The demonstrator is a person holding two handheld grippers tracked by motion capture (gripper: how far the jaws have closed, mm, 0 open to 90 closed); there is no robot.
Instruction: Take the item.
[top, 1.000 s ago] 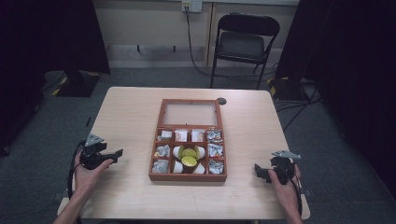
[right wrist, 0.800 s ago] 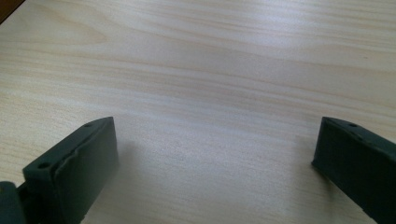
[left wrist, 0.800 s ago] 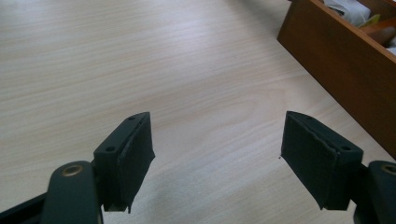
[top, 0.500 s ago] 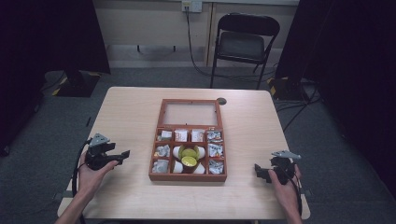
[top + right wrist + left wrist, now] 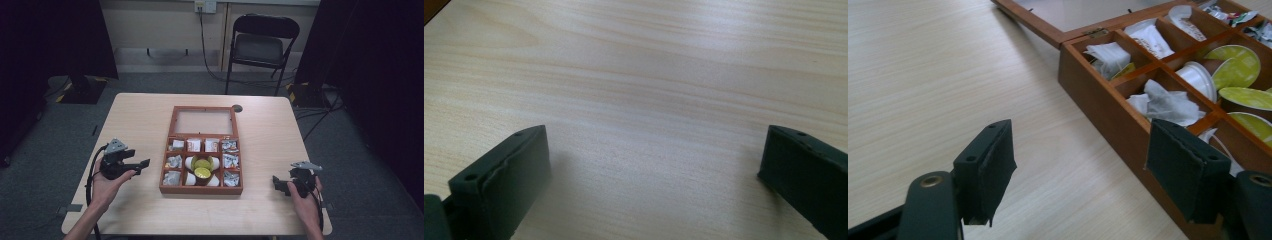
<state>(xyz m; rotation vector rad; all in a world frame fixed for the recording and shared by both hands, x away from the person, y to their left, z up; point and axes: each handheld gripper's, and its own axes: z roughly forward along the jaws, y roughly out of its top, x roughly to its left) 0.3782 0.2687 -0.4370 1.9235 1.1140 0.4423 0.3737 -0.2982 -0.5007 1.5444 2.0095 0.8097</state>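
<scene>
An open wooden box [image 5: 202,189] sits mid-table, its glass-paned lid [image 5: 202,121] lying flat behind it. Its compartments hold paper sachets [image 5: 173,162] and yellow-lidded capsules [image 5: 202,173]. My left gripper [image 5: 143,164] hovers left of the box in a hand and points at it. Its jaws have just been closing, with nothing between them. In the left gripper view, the left gripper [image 5: 1083,180] frames the box's near corner [image 5: 1088,95], sachets [image 5: 1168,102] and capsules [image 5: 1238,62]. My right gripper [image 5: 276,182] rests at the table's front right, open and empty. In its own view the right gripper [image 5: 654,175] faces bare wood.
The light wooden table [image 5: 140,120] has free room to the left, right and front of the box. A small dark disc [image 5: 237,108] lies by the lid's far right corner. A folding chair [image 5: 260,47] stands beyond the far edge.
My left gripper has moved right toward the box and risen a little, with its jaws narrower. The right gripper has stayed put.
</scene>
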